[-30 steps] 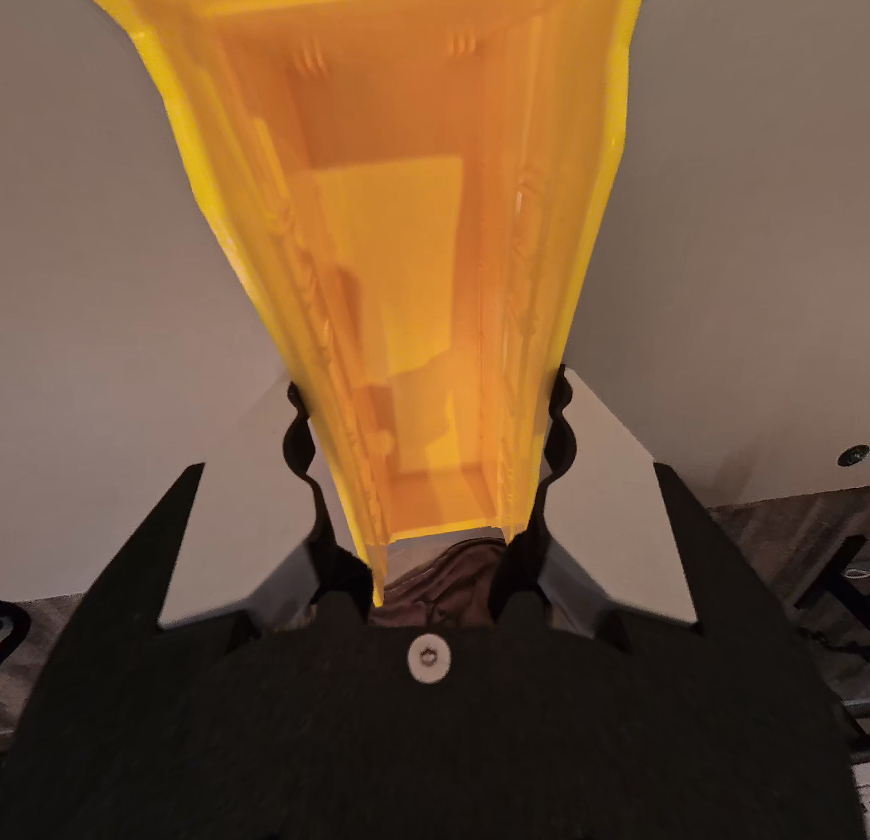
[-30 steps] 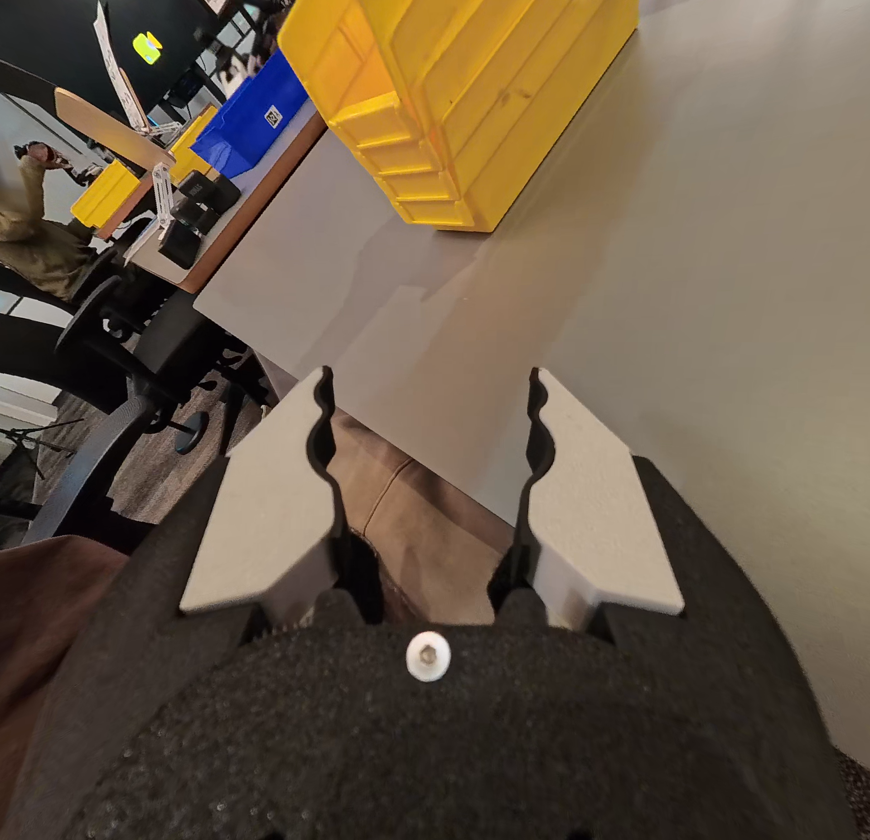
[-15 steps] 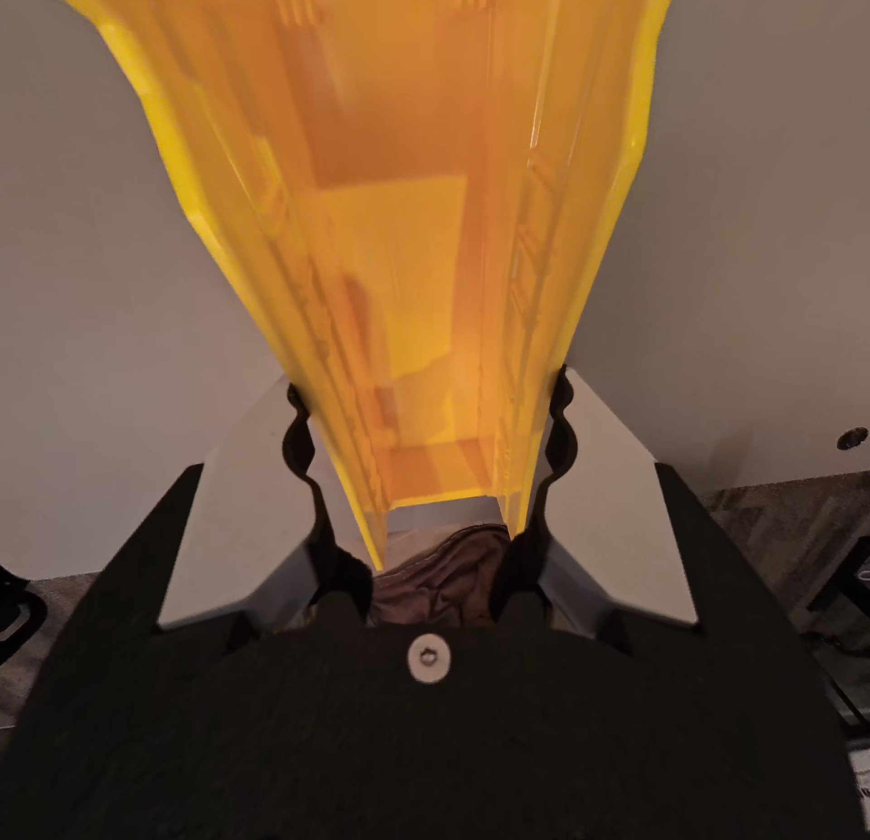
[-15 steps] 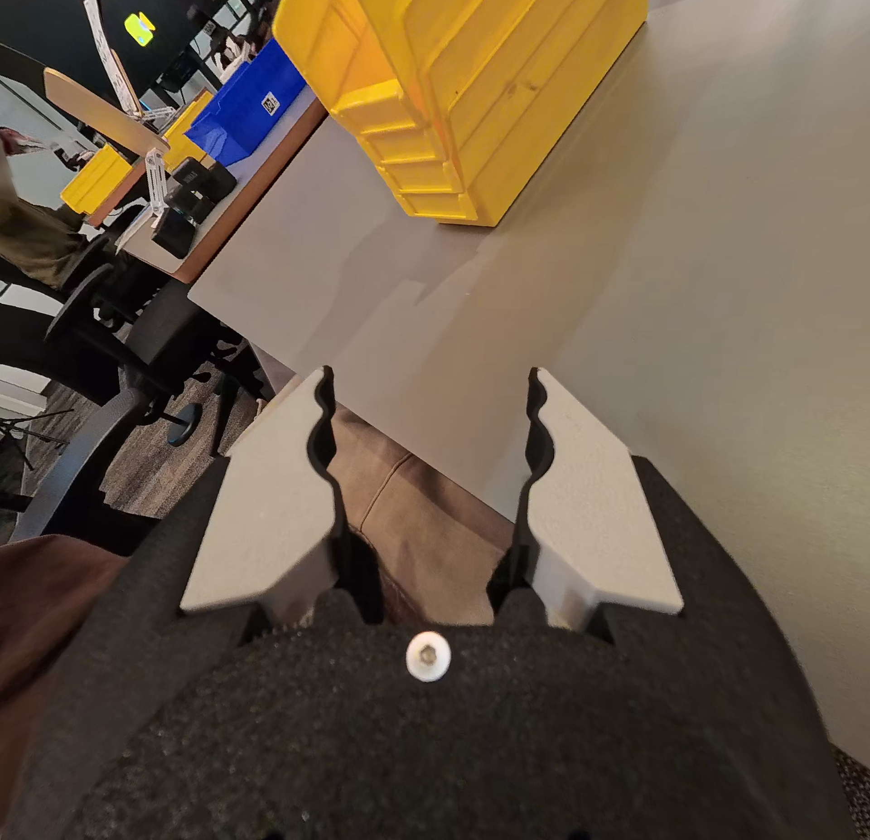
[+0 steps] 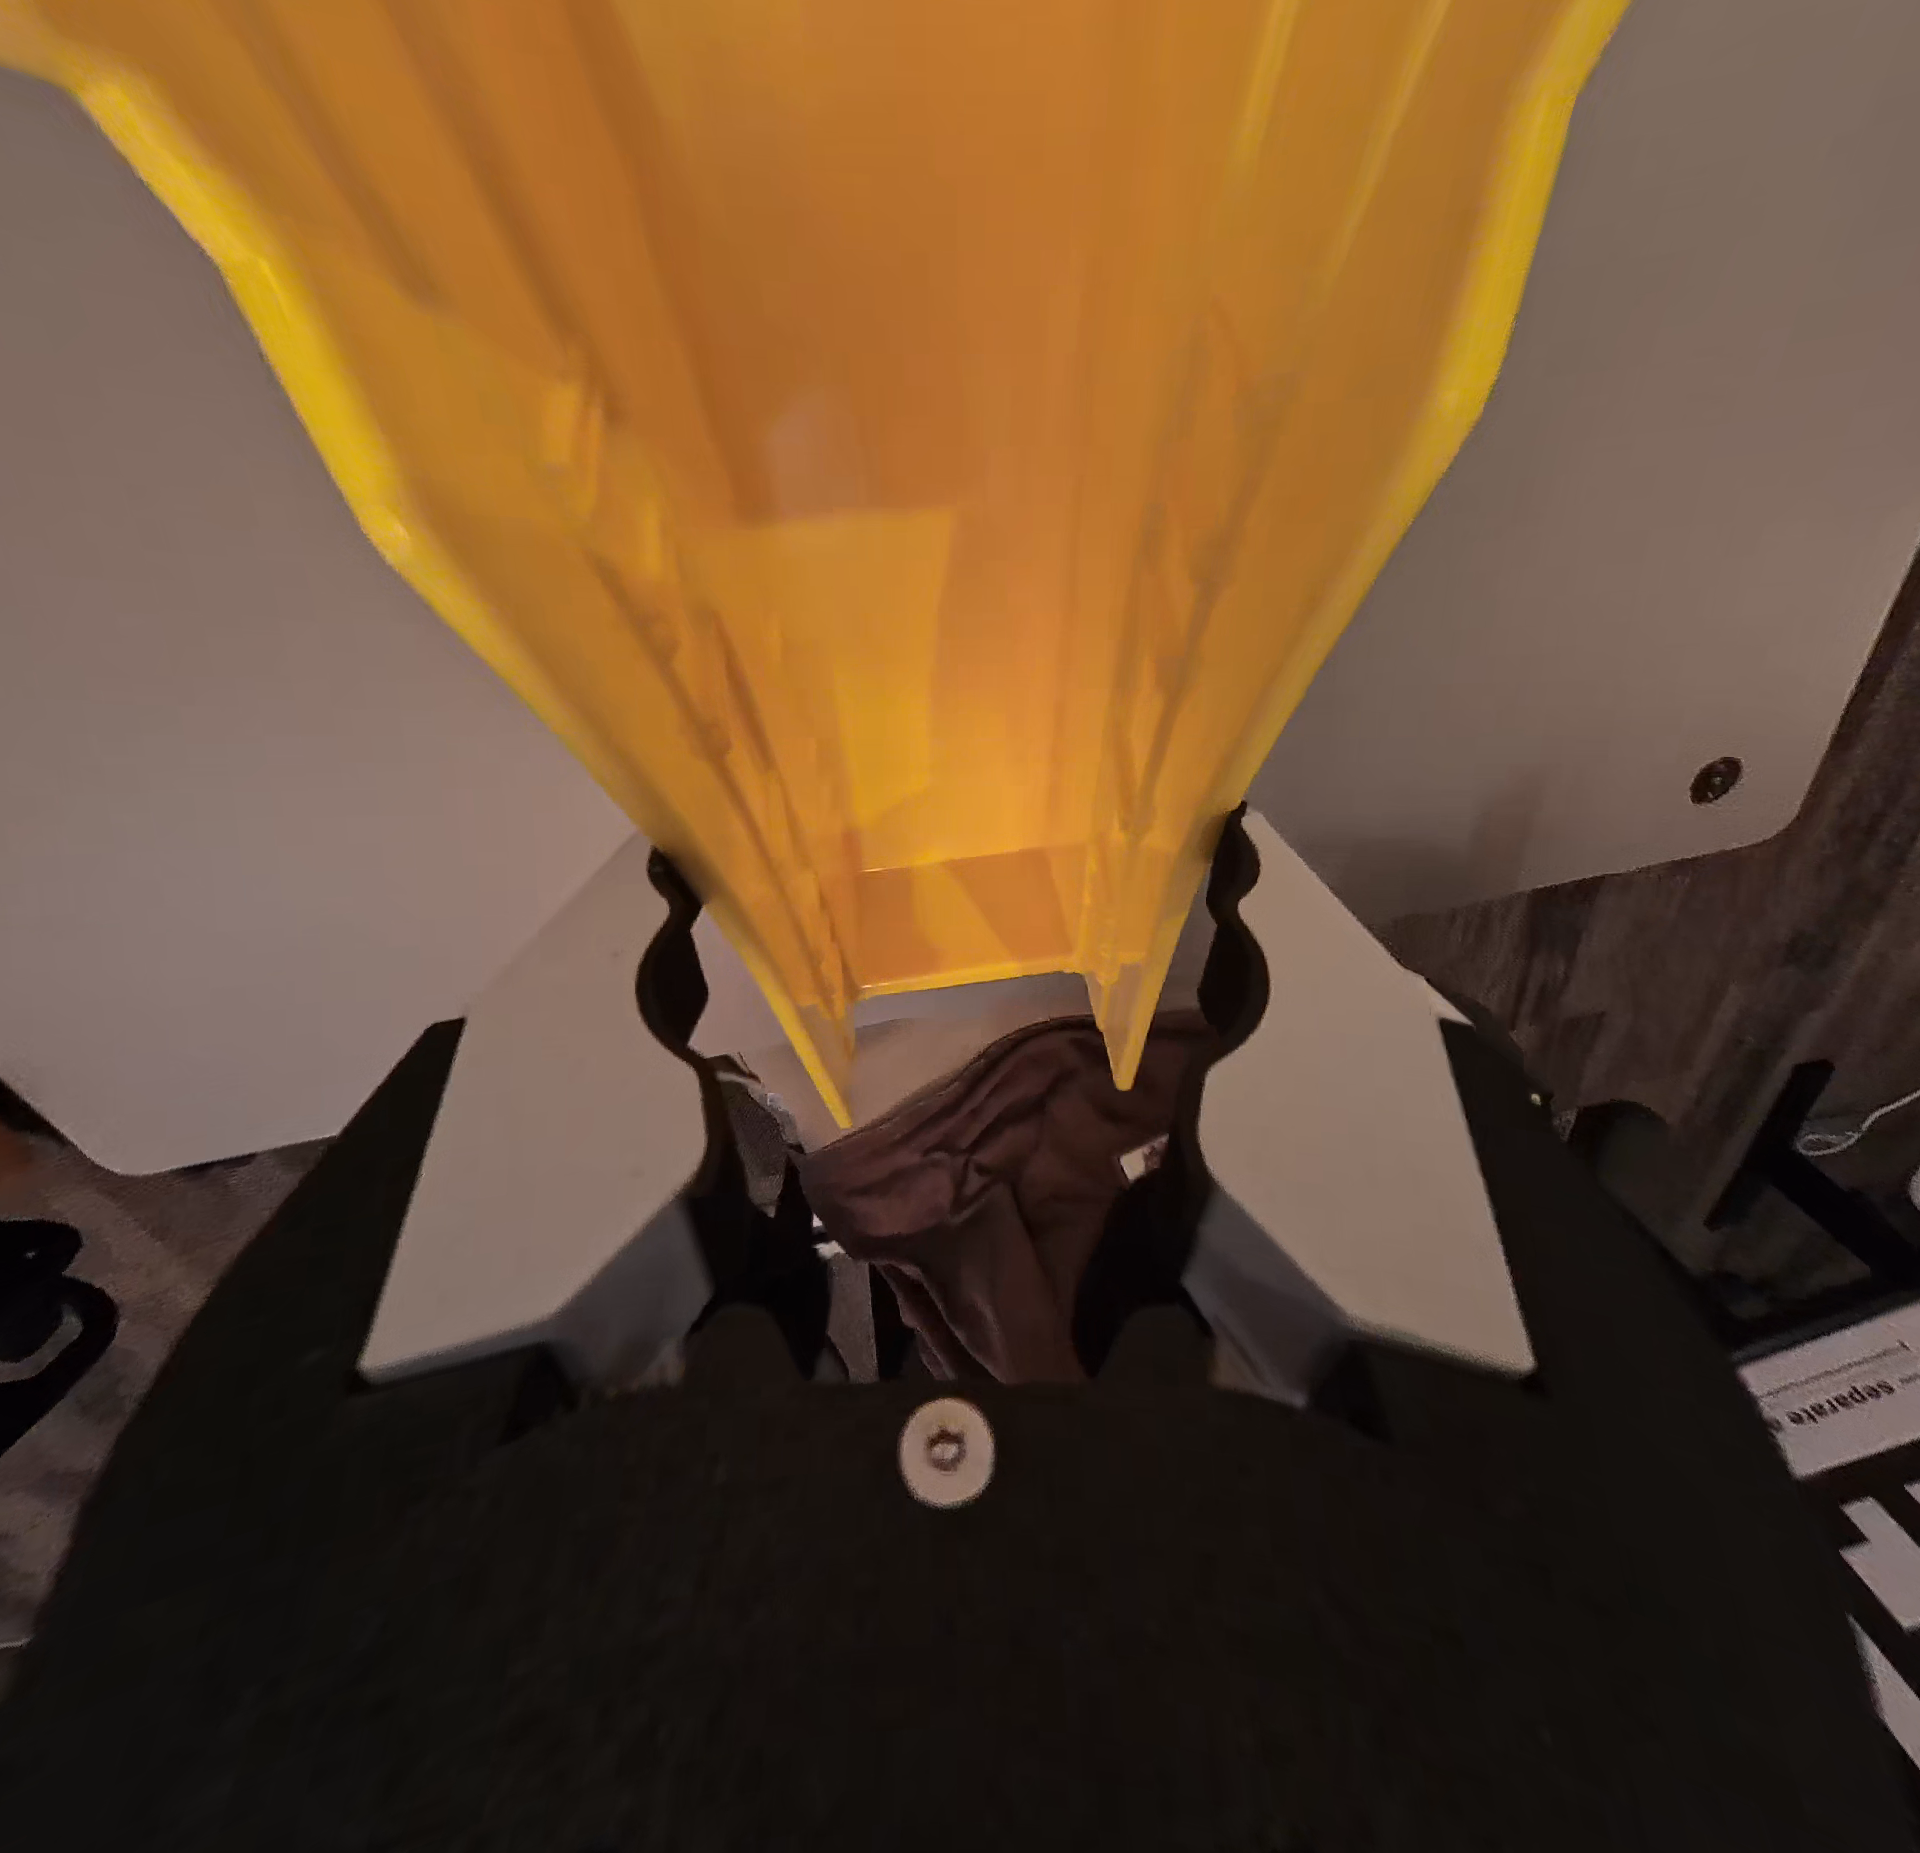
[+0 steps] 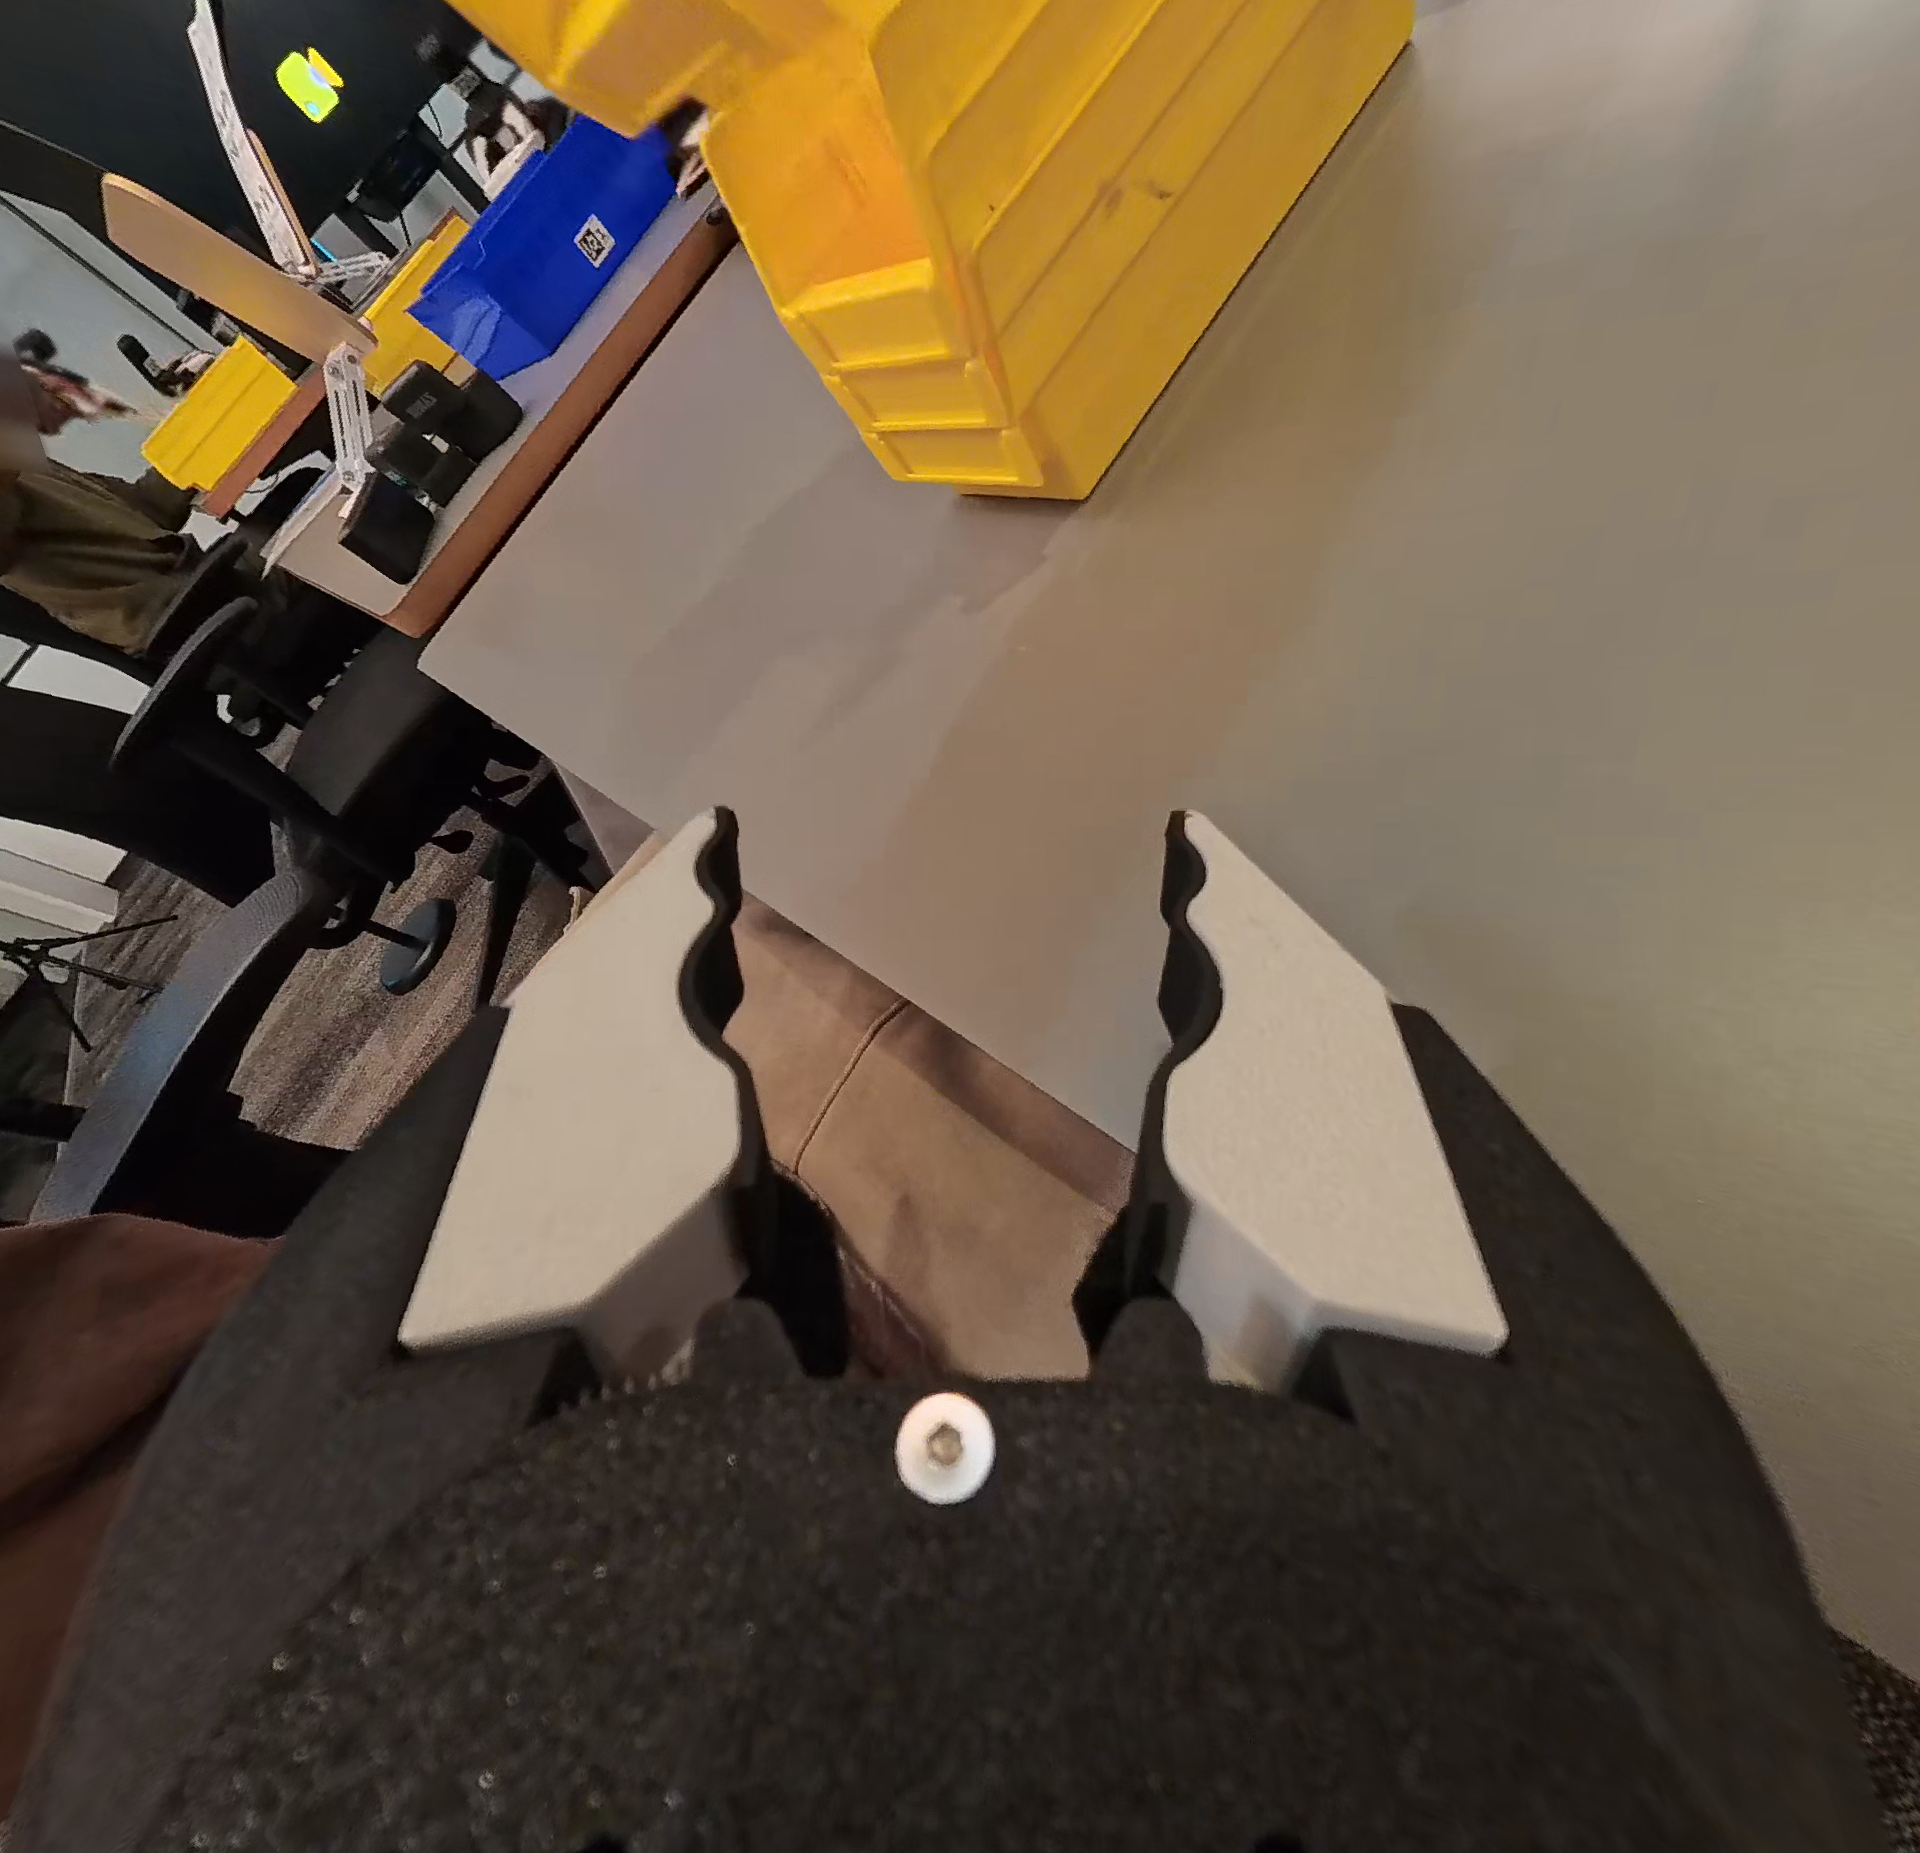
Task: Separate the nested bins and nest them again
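1. My left gripper was clamped on the near end of a yellow bin, its fingers pressed against the bin's two sides; the bin stretched away from the tool, blurred, above the grey table.
2. My right gripper stood apart and empty over the table's near edge, its jaws wide.
3. The stack of yellow bins rested on the table well ahead of the right gripper; a second yellow piece, seemingly the bin I held, hung blurred at its upper left end.
4. To do this step well, I judged that the held bin should travel level and square to the stack, with the empty gripper free to steady the stack.
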Tool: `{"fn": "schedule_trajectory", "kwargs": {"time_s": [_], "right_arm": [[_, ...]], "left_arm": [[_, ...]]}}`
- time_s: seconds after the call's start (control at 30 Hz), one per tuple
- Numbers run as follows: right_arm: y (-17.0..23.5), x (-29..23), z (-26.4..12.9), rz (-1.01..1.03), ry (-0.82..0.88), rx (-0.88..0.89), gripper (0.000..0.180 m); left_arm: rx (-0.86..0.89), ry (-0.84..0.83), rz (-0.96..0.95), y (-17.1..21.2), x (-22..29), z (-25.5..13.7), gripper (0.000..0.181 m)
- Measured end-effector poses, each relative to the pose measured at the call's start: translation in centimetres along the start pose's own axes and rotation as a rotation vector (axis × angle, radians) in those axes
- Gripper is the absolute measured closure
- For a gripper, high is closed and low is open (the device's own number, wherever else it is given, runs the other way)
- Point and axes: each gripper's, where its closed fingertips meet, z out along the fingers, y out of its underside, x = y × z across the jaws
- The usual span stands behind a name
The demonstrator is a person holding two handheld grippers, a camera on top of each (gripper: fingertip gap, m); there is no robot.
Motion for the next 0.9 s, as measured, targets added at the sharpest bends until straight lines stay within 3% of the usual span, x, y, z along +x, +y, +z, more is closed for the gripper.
{"fn": "schedule_trajectory", "kwargs": {"time_s": [0.13,0.27,0.63,0.9], "right_arm": [[0.2,-0.1,0.1,-0.017,0.009,-0.006,0.098],[0.3,0.0,0.2,-0.015,0.014,-0.012,0.099],[0.1,0.8,0.3,-0.009,0.030,-0.011,0.099],[0.6,1.6,0.8,0.032,0.023,-0.038,0.099]], "left_arm": [[-0.024,-0.025,-0.034,1.5,-3.8,-1.4,0.084],[-0.073,-0.062,-0.066,2.7,-8.6,-0.3,0.084],[-0.271,-0.102,-0.139,3.4,-20.0,13.0,0.084],[-0.320,-0.037,-0.131,1.1,-20.5,16.9,0.083]]}}
